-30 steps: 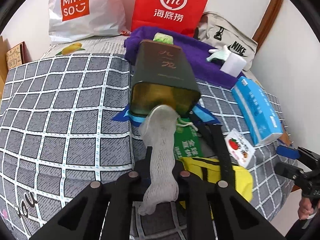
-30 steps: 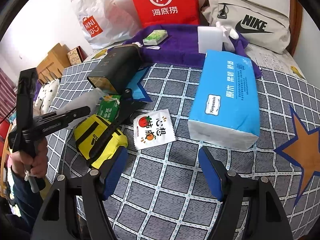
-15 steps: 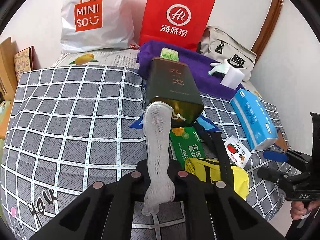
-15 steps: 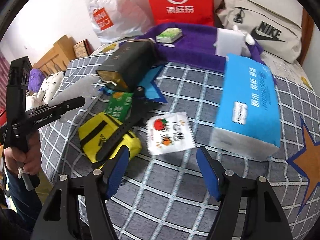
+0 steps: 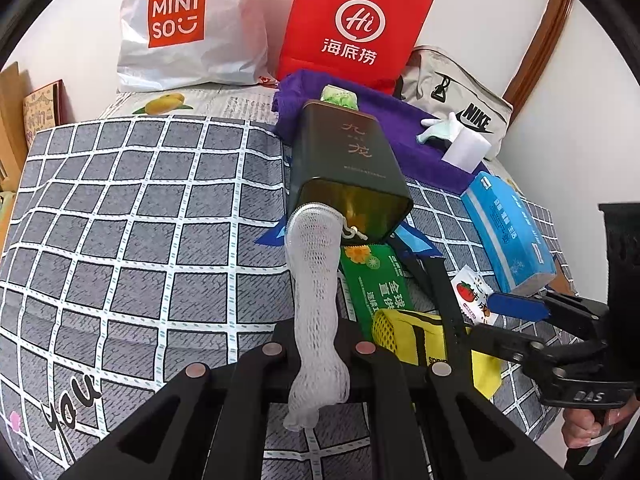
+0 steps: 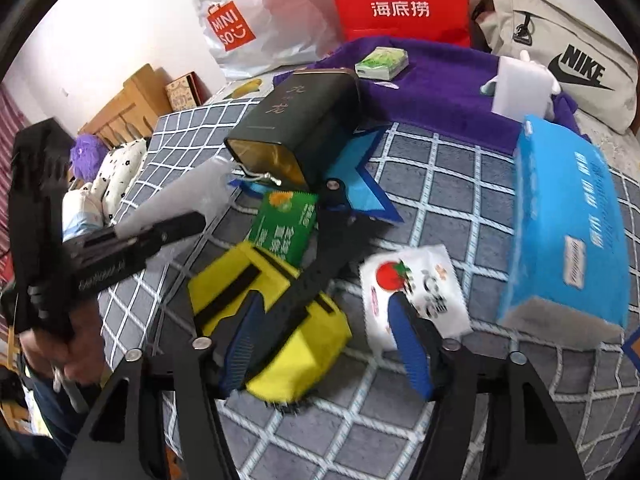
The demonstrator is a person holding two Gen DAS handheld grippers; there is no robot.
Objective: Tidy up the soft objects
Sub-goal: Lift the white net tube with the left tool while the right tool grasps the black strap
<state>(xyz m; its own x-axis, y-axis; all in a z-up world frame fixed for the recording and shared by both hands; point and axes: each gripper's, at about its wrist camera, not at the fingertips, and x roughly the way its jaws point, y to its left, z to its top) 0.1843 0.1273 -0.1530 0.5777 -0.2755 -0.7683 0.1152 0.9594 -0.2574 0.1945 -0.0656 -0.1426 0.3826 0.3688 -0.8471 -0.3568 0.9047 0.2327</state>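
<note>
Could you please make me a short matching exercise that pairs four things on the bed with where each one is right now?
Things:
1. white mesh pouch
2. yellow bag
3. green tissue pack
4. tomato packet

Places:
A. on the purple towel
B. beside the blue tissue box
C. clamped in the left tongs
D. between the open right tongs

Pairs: 1-C, 2-D, 3-A, 4-B
</note>
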